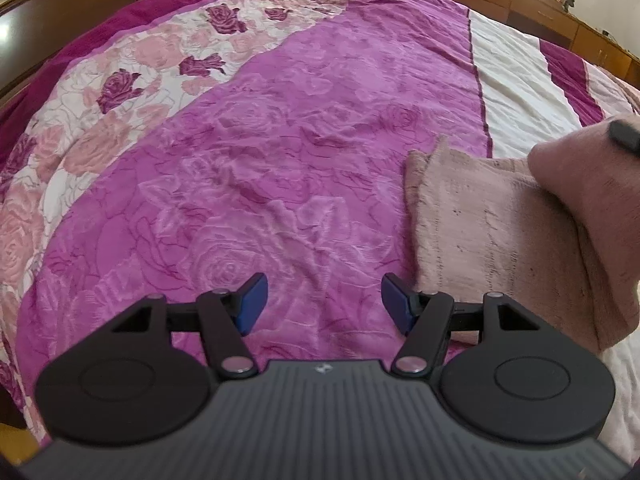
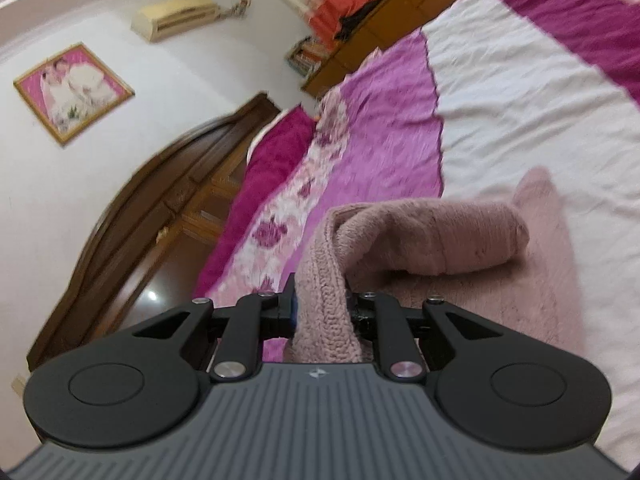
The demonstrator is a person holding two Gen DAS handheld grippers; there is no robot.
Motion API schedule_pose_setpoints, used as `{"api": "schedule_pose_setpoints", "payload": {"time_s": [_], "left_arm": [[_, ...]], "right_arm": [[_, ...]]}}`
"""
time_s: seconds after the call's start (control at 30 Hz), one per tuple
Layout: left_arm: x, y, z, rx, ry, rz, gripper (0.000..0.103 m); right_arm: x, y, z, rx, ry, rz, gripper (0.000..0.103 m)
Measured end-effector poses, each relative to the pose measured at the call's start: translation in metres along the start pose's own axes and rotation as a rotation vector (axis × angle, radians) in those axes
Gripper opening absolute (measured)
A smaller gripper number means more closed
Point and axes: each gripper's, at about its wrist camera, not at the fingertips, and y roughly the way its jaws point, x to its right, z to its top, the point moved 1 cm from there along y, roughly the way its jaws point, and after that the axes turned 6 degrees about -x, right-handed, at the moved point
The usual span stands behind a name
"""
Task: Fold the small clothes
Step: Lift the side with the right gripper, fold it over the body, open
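Nearest, the right claw (image 2: 322, 312) pinches the knit edge of the pink garment (image 2: 440, 240), lifting it to fold over the part lying on the bed (image 2: 520, 100). Left of the garment, the left claw (image 1: 323, 300) hovers spread, holding nothing.

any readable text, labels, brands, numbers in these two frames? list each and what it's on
No readable words or numbers in either view.
Left gripper body: a small pale emblem, a mark, not letters.
Right gripper body: the same emblem.
Air conditioner: any badge is too small to read.
Framed photo: no caption visible.
Pink knit garment: no tag visible.
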Motion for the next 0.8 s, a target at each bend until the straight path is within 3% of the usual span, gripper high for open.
{"api": "schedule_pose_setpoints", "payload": {"time_s": [0.43,0.6,0.8], "left_arm": [[-0.027,0.005,-0.001,-0.004,-0.043,0.004,0.064],[-0.03,0.005,0.001,-0.001,-0.063,-0.006,0.064],[-0.02,0.002,0.006,0.015,-0.046,-0.033,0.064]], "right_arm": [[-0.006,0.082,-0.057,-0.19,-0.095,-0.128,0.02],[-0.017,0.081,-0.065,-0.179,-0.144,-0.141,0.038],[-0.027,0.061,-0.069,-0.175,-0.205,-0.152,0.043]]}}
